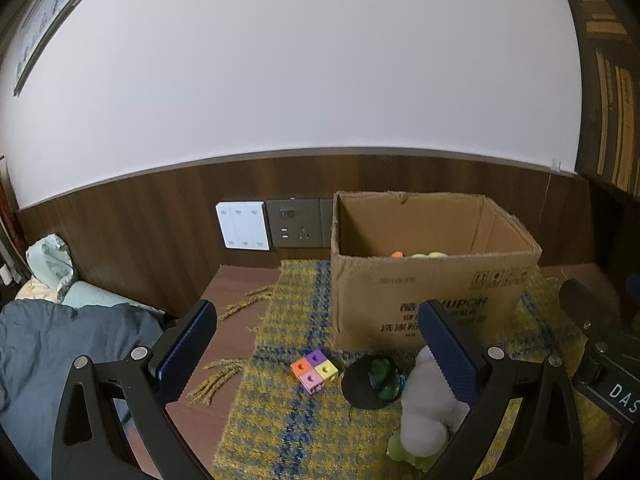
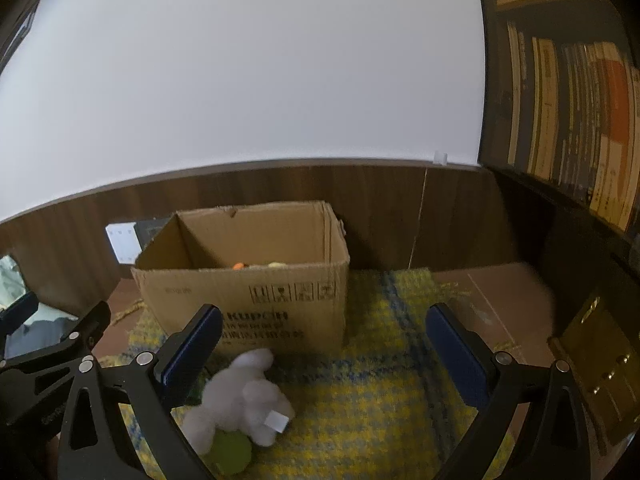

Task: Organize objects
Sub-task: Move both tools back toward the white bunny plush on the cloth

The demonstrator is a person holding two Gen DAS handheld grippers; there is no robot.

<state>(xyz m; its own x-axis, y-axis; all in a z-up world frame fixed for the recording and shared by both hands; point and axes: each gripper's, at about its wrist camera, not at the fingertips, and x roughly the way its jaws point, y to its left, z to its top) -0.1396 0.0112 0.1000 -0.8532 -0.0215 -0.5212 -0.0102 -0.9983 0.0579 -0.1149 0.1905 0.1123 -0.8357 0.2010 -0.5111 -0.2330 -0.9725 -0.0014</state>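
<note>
A: Quick status, L tool?

B: My left tool is up off the mat, fingers wide apart, nothing between them. Through the gap I see the block cluster: 4 cubes stuck together, purple, orange, yellow, pink, lying on the yellow-blue woven mat just in front of the cardboard box.

A: R tool?

B: My right tool is also spread apart, empty, hovering over the mat. Its black frame shows at the right edge of the left cam.

A: Plush?

B: White plush toy lies on the mat in front of the box, near my right tool's left finger, w/ a white tag on it. In the left cam the plush is partly behind my left tool's right finger. A green soft thing pokes out from under it, can't tell what it is.

A: Anything else on the mat?

B: Black round item w/ a green glassy piece on it, btwn the blocks and the plush. Touching the plush or not, can't tell.

A: Box contents?

B: Open top, something orange and some yellow-green bits just over the rim. Rest hidden.

A: Bkgd?

B: Mat sits on a brown desk. Wall switch panel and a dark outlet left of the box. Books on a shelf at right, bedding at left.
</note>
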